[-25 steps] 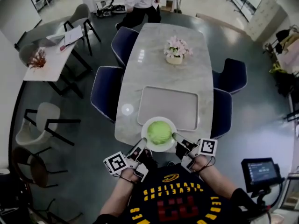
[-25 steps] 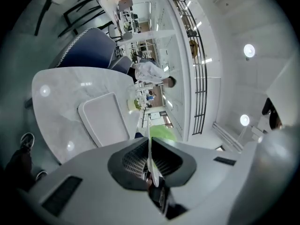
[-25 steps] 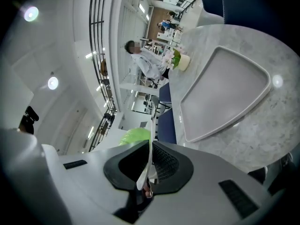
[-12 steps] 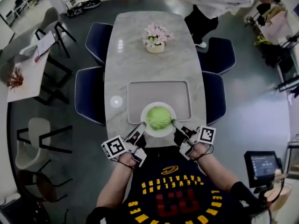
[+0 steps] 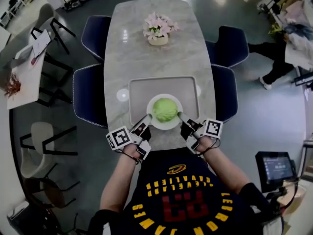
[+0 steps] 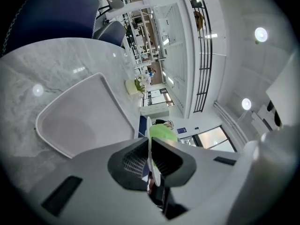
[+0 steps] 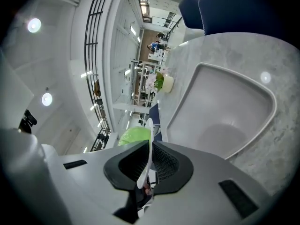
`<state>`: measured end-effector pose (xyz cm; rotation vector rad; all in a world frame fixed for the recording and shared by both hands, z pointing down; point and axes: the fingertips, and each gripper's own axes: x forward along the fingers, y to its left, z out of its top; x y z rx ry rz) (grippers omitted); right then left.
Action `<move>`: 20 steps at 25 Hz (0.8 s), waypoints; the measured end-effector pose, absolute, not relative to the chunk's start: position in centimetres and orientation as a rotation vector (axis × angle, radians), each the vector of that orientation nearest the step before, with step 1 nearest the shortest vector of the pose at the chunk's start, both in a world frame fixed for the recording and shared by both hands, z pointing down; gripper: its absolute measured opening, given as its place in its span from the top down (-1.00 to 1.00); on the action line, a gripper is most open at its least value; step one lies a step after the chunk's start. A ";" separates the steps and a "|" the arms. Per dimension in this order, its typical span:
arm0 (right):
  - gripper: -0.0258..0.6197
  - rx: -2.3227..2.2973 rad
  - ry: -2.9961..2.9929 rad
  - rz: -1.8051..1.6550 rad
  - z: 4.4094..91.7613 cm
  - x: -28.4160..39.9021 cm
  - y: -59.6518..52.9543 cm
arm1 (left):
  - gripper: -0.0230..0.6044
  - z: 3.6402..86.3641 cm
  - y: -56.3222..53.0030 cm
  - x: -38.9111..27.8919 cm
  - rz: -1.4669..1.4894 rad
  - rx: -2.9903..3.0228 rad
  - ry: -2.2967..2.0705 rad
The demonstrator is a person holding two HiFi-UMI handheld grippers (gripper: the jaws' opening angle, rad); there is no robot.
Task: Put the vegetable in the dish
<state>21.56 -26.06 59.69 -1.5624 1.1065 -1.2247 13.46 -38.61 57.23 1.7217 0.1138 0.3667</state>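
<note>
A round green vegetable lies in a white dish, which hangs over the near edge of a grey tray. My left gripper is shut on the dish's left rim, and my right gripper is shut on its right rim. In the left gripper view the rim runs edge-on between the jaws, with the vegetable behind it and the tray to the left. The right gripper view shows the same rim, the vegetable and the tray to the right.
The tray lies on a long marble table with a vase of pink flowers at its far end. Dark blue chairs stand on both sides. A person is off to the right, and a screen stands at lower right.
Both grippers have carried the dish with the vegetable forward, from the table's near edge to over the tray. The person in white has walked from the far end to the right.
</note>
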 end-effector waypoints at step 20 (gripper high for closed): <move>0.85 -1.588 0.975 -1.409 69.2 27.5 -27.8 | 0.87 66.7 -40.4 20.2 0.528 1.733 0.067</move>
